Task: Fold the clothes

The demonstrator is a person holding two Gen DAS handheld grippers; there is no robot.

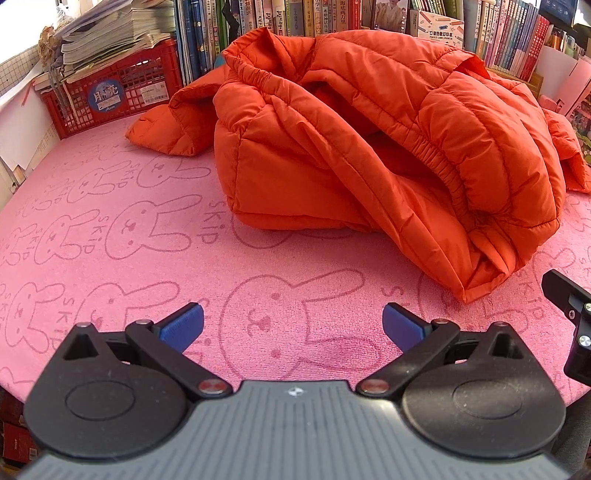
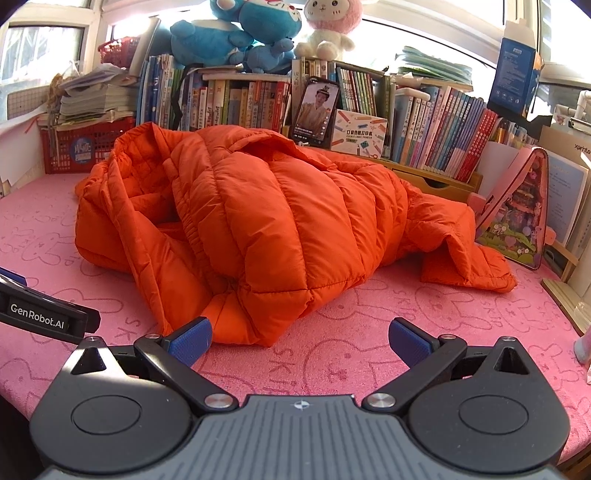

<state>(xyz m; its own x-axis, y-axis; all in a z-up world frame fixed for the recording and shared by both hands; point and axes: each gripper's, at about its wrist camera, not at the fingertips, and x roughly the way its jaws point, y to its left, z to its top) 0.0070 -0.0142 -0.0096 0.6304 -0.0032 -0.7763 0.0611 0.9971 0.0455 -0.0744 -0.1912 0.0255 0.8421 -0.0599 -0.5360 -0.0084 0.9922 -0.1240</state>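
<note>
An orange puffer jacket [image 1: 369, 147] lies crumpled in a heap on the pink bunny-print cloth [image 1: 110, 229]; it also shows in the right wrist view [image 2: 280, 221], with one sleeve spread to the right. My left gripper [image 1: 293, 325] is open and empty, hovering over the cloth in front of the jacket's near hem. My right gripper [image 2: 300, 338] is open and empty, its left fingertip [image 2: 192, 341] close beside the jacket's near corner. The right gripper's edge shows at the far right of the left wrist view [image 1: 570, 314].
A red crate [image 1: 110, 96] with stacked magazines stands at the back left. Rows of books [image 2: 424, 125] line the back, with a phone [image 2: 316, 110] propped against them and plush toys [image 2: 240, 33] on top. A pink toy house [image 2: 517, 218] stands at the right.
</note>
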